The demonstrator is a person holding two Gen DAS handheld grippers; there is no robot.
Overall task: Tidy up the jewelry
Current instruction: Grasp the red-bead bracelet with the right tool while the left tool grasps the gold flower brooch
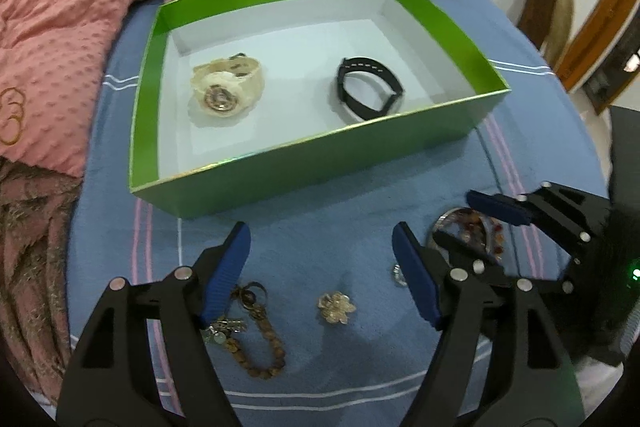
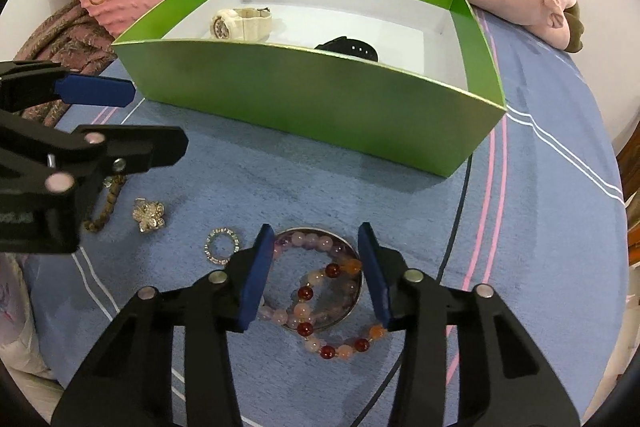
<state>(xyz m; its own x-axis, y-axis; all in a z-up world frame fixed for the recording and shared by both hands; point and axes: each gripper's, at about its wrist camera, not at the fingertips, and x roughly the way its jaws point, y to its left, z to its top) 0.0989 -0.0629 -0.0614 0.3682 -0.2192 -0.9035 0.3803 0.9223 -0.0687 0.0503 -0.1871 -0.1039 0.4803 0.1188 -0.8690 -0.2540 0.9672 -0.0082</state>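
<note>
Both grippers pointed steeply down at the blue bedspread [image 1: 340, 227]. Right gripper [image 2: 316, 259] stood partly narrowed astride a bead bracelet [image 2: 320, 307] and a silver bangle [image 2: 352, 299] at lower centre, pad contact unclear. Left gripper [image 1: 320, 243] gaped wide above a flower brooch [image 1: 336, 307]. Beyond, the green box [image 1: 320, 163] held two watches.

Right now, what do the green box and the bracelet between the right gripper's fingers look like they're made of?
Green box: likely cardboard, thin straight walls, satin green sheen, white inside. Bracelet: round beads, red, orange and pale pink, glossy and partly translucent, so stone or glass; can't tell which.
</note>
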